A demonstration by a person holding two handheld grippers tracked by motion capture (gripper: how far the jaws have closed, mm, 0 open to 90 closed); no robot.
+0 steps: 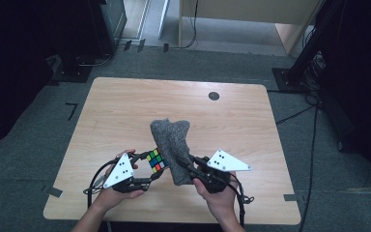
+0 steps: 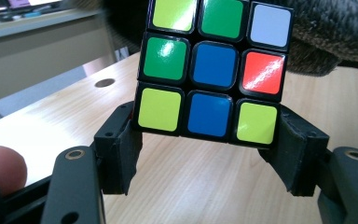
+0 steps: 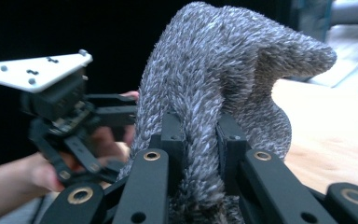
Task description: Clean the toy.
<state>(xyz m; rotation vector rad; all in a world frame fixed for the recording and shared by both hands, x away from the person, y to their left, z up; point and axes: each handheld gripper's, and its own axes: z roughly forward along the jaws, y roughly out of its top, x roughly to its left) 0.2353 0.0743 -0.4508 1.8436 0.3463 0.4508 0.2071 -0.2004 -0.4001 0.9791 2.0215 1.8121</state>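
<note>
The pale wood-grain table [image 1: 125, 106] carries the whole scene, a flat slab with rounded corners and a small dark round cap [image 1: 214, 95] near its far edge. Next down in size, the grey fuzzy cloth [image 1: 172, 145], thick and shaggy like a plush towel, stands bunched above the near middle of the table. The right gripper [image 3: 200, 140] has its black jaws clamped on a fold of it, and the pile bulges out to either side of the pads. Just left of the cloth, touching it, sits the Rubik's cube [image 2: 213, 65], glossy, scrambled in yellow-green, green, blue, red and white, pinched at its lower corners by the left gripper [image 2: 209, 140] and held clear of the wood. Both things look gripped and raised; judging by that, wiping or wrapping the cube is what remains.
</note>
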